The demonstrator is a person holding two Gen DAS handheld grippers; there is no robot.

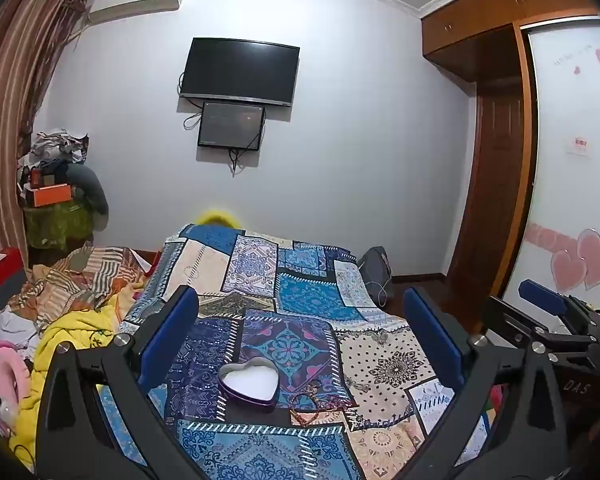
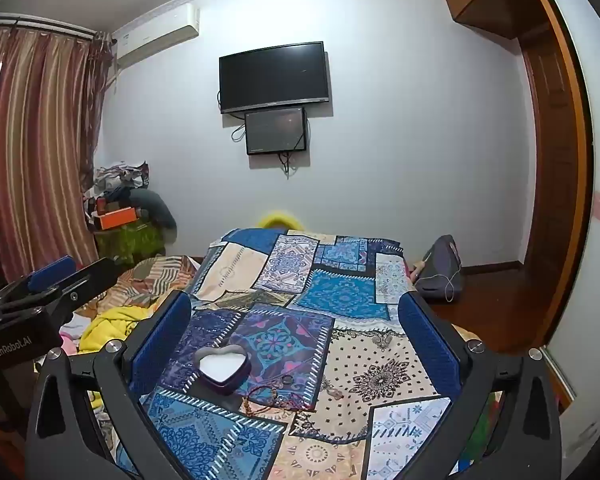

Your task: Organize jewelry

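Jewelry [image 2: 278, 398]: loose pieces lying just right of your heart-shaped tin [image 2: 222, 366] on the patchwork bedspread [image 2: 340, 296]. Your left gripper [image 1: 300, 332] and right gripper [image 2: 296, 328]: jaws fully spread, holding nothing.

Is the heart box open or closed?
Open. The heart box has no lid on; its white inside shows from above.

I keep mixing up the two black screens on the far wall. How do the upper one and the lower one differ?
The upper screen is clearly larger and wider than the lower screen. The upper one is plain black; the lower one looks greyer, with a faint reddish glint. The lower one hangs just beneath the upper one, off toward one side. Both are dark, rectangular and wall-mounted, with cables dangling beside them.
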